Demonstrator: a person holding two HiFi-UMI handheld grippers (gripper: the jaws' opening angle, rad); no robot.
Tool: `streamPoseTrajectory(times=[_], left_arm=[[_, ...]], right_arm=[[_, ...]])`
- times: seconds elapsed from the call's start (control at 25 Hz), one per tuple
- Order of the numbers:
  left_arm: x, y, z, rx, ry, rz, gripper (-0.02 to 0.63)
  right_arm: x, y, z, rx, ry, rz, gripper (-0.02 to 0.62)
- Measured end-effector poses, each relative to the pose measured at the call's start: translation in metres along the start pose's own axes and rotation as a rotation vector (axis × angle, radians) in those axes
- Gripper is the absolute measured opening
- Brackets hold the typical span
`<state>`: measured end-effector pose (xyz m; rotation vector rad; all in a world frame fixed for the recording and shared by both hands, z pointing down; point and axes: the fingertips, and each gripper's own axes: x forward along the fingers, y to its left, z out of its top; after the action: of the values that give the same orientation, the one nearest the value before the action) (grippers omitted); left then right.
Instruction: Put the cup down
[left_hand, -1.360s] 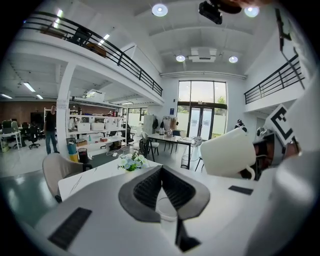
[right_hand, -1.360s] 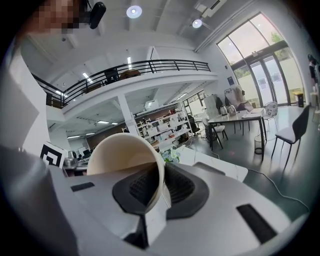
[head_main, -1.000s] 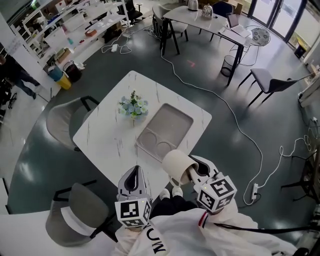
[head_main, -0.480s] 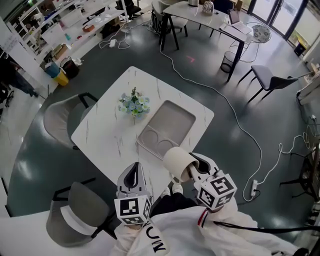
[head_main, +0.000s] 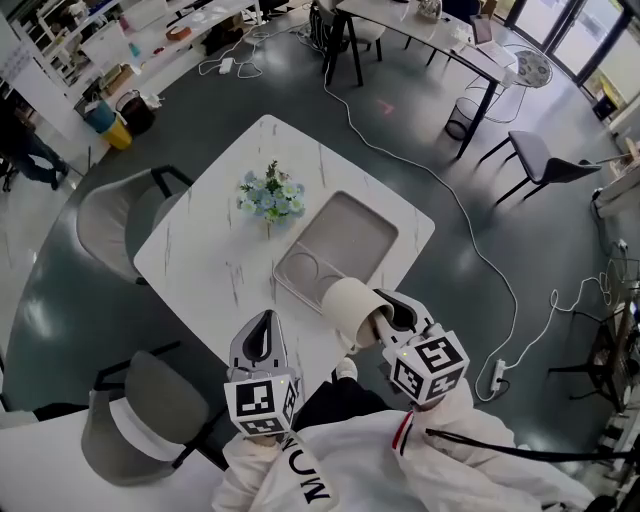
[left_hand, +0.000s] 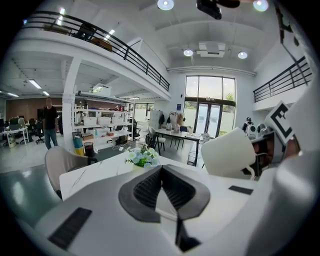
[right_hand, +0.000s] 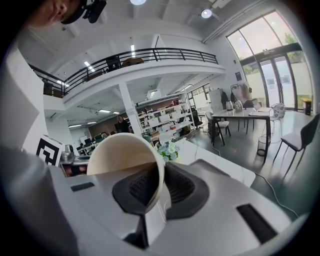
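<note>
Holding the cup clear of the surface, you are in the put-down step, not yet done; the white marble table (head_main: 200, 250) lies below and ahead; the grey tray (head_main: 345, 235) sits on it, 2 round recesses at its near end; the cup (head_main: 345, 308) hangs over that near end in the head view; your right gripper (head_main: 378, 325) pinches its wall at the rim, 1 pad inside, 1 outside; your left gripper (head_main: 262, 335) is pressed together on nothing. Next, I judge, roll the wrist until the base faces down, lower onto a flat spot, then release. The cup is plain cream, smooth, tipped on its side; mouth towards you, base towards the tray.
</note>
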<state>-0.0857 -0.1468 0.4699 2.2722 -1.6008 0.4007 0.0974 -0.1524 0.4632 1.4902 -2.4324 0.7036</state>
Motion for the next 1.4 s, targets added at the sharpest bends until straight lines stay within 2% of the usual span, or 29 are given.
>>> streamPoseTrajectory(times=[0.8, 1.4], left_arm=[[0.054, 0.041, -0.039, -0.059, 0.091, 0.060, 0.011], [0.081, 0.053, -0.052, -0.065, 0.108, 0.065, 0.011]], right_arm=[[0.086, -0.007, -0.017, -0.117, 0.158, 0.024, 0.037], [0.159, -0.016, -0.059, -0.239, 0.395, 0.057, 0.037]])
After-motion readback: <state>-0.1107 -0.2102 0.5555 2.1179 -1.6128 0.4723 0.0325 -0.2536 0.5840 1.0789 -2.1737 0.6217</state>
